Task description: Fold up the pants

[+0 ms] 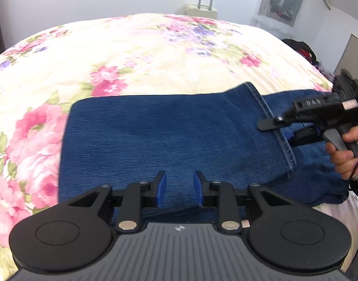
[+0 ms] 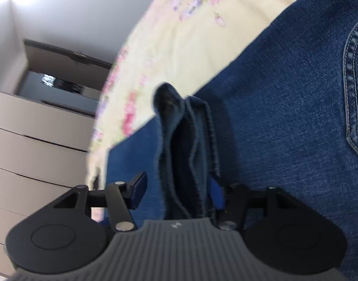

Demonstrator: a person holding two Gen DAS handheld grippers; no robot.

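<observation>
Two parted fingers (image 2: 179,187), jeans hem (image 2: 188,145) between

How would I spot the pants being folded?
Find the bed with the floral cover. The pants lie flat on its near side, a dark blue denim slab with stitched hems, the only plain, unpatterned cloth on the bed.

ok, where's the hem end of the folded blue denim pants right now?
In the left wrist view, the stitched hem lies at the right, on the pants' lower layer, beside the right gripper.
</observation>
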